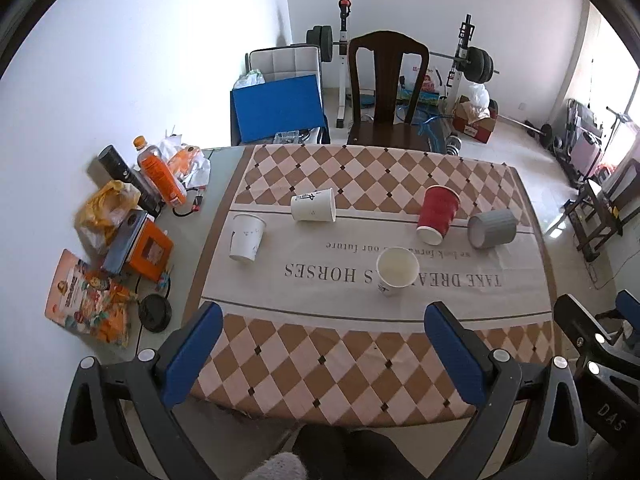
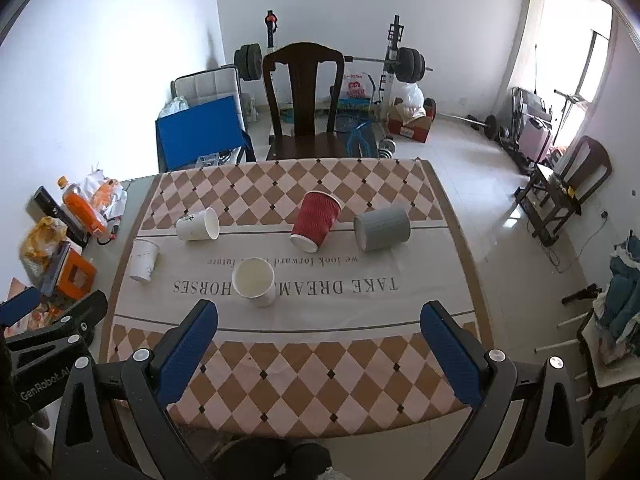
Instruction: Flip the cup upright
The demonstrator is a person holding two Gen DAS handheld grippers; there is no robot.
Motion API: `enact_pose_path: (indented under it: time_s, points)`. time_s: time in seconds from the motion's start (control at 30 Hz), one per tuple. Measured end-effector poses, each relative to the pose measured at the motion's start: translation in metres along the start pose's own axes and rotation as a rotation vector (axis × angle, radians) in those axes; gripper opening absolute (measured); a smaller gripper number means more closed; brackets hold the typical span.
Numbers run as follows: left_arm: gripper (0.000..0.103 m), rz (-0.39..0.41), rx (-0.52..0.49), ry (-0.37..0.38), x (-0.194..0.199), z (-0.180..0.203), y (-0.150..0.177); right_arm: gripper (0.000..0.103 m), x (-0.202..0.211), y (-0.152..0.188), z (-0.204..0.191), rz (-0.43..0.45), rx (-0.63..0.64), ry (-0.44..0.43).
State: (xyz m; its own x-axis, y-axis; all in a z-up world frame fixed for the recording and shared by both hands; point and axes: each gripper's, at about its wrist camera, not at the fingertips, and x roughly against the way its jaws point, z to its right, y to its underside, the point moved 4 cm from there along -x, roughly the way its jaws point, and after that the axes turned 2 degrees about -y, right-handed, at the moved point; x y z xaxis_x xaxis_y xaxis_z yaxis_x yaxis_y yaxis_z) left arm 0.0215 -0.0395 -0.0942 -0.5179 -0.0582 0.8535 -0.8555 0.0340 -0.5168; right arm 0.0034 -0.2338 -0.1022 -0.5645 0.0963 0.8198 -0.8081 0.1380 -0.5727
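Both tools spread, empty, at the worktop's [image 2: 460, 240] near edge: left tool [image 1: 324, 344], right tool [image 2: 320, 344]. Pre-reach. Grey cup [image 2: 382, 227] lies sideways far right beside red cup [image 2: 316, 220]. Next: right tool reaches, pinches its wall, tips upright.

bright daylight floods in from your right window [image 2: 576, 60], glare washing the left wall [image 1: 120, 60]; fisheye edges bend darkly.
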Motion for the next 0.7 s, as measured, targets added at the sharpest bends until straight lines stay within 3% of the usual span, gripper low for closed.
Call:
enact_pose_path:
  time_s: [0.7]
  points:
    - [0.103, -0.001, -0.02, -0.024, 0.022, -0.014, 0.002, 0.103, 0.031, 0.001, -0.008, -0.01, 0.008, 0.011]
